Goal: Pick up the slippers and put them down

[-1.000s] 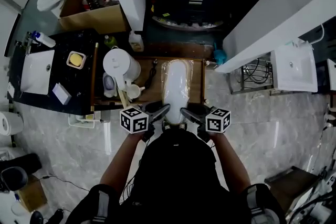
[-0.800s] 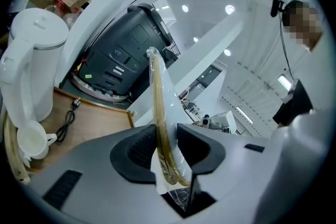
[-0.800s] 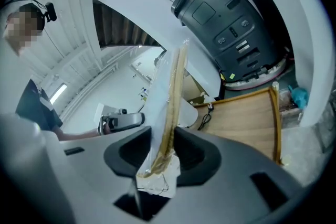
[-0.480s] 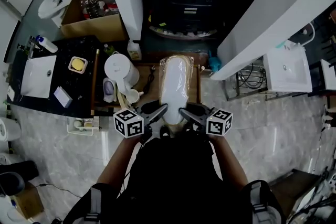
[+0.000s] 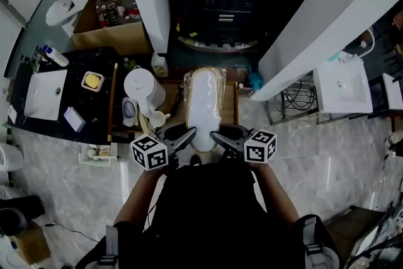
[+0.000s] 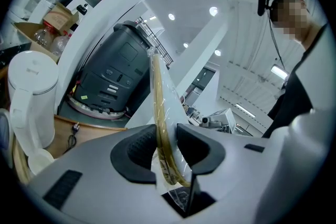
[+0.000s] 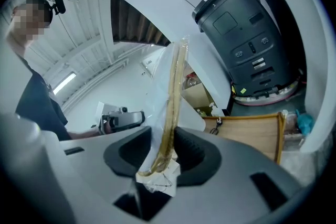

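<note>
While left gripper (image 5: 187, 133) and right gripper (image 5: 219, 135) each clench near edge — slippers (image 5: 204, 101) white, tan-rimmed, sealed in clear plastic.

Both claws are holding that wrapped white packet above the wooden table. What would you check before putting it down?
1. Left gripper clamped on the wrapped slippers: ok.
2. Right gripper clamped on the same packet: ok.
3. Landing spot on the wooden table bare: cannot tell, the packet hides it.
4. White kettle and cup apart from the packet: ok, both stand to its left.
</note>
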`<action>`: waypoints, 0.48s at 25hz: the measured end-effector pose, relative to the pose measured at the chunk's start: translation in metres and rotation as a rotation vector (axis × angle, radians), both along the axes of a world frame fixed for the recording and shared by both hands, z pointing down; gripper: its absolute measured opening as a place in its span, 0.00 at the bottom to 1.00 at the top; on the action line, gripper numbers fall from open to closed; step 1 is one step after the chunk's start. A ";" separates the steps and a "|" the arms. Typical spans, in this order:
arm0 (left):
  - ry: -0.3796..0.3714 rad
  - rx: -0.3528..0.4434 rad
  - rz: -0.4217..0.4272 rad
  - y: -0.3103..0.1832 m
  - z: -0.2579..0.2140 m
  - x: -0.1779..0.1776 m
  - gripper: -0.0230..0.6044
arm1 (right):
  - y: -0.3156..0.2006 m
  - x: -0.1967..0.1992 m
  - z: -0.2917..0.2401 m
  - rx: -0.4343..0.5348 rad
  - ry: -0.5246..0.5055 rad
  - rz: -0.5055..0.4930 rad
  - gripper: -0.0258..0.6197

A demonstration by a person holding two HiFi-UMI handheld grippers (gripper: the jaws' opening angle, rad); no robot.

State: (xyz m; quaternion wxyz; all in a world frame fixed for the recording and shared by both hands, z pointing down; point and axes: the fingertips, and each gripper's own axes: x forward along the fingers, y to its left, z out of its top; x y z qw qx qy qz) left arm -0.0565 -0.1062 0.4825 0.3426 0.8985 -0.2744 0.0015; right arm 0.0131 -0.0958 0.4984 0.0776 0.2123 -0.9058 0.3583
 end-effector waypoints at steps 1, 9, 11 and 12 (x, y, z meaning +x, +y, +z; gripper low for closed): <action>0.002 0.007 -0.003 0.000 -0.003 0.000 0.23 | 0.000 0.000 -0.003 0.003 -0.006 0.002 0.26; -0.021 0.082 0.001 0.004 -0.018 0.004 0.22 | 0.004 0.003 -0.014 0.035 -0.020 0.015 0.26; -0.029 0.091 0.004 0.006 -0.018 0.004 0.22 | 0.006 0.003 -0.013 0.036 -0.018 0.013 0.26; -0.029 0.090 0.005 0.007 -0.018 0.004 0.22 | 0.006 0.003 -0.013 0.035 -0.019 0.013 0.26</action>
